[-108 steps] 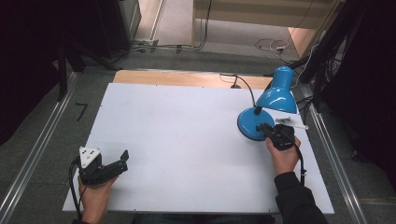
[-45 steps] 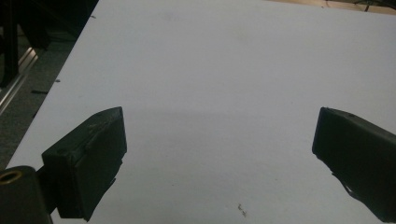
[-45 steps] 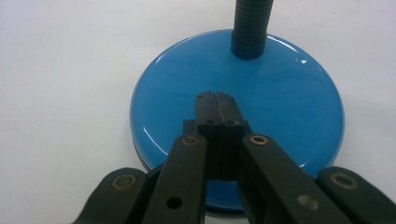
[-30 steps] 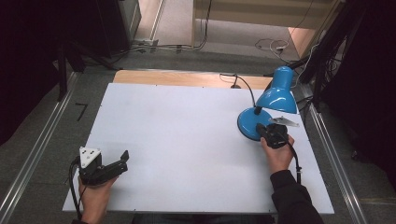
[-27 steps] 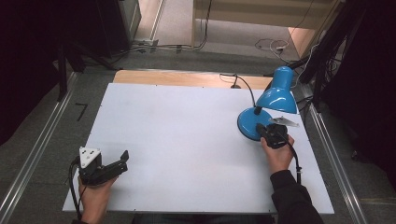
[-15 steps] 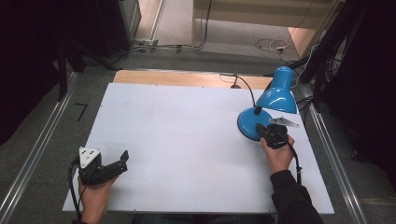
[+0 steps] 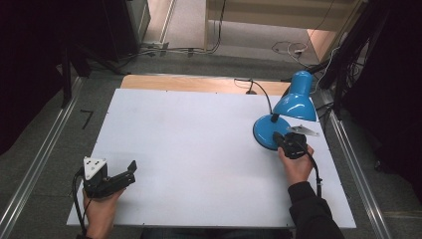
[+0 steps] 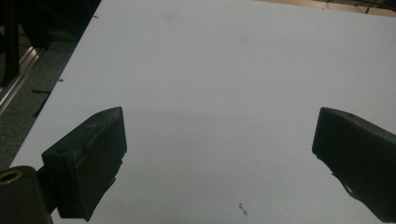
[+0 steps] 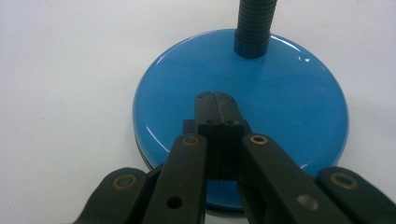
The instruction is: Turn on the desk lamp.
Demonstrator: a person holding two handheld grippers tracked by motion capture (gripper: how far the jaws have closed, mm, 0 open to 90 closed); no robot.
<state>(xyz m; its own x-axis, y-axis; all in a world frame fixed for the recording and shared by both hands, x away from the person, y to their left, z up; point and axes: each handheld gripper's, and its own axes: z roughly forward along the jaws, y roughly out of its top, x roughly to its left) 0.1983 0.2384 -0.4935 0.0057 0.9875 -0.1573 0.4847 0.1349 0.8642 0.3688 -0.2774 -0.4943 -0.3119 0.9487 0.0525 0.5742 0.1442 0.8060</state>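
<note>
At the near left corner of the flat white bench (image 7: 199,149), the left tongs (image 7: 130,168) lie low in the person's left hand (image 7: 99,211), their black jaws standing wide apart with nothing between them; in the left gripper view the left tongs (image 8: 219,158) frame bare white surface alone. They look parked there on purpose, well apart from the work, free to come in if a second grip is wanted. Across the open middle of the bench, toward the right edge, stands the glossy blue desk lamp (image 7: 288,112), with its round flat metal base (image 7: 266,132), a dark ribbed flexible neck (image 9: 254,21) rising from the far side of that base, and a blue cone shade (image 7: 297,97) tipped over toward the right. A black cord (image 7: 259,89) runs from the lamp off the far edge of the bench. The right tongs (image 7: 276,136), held in the right hand (image 7: 296,167), are pressed together, jaw against jaw, holding nothing; in the right gripper view the right tongs (image 9: 215,95) rest their joined tips over the middle of the blue base. Shut like this they make a single blunt point, which suits pressing down on the base, perhaps on a switch, or pushing the lamp along, better than gripping would. Whether the tips actually touch the base I cannot tell.
</note>
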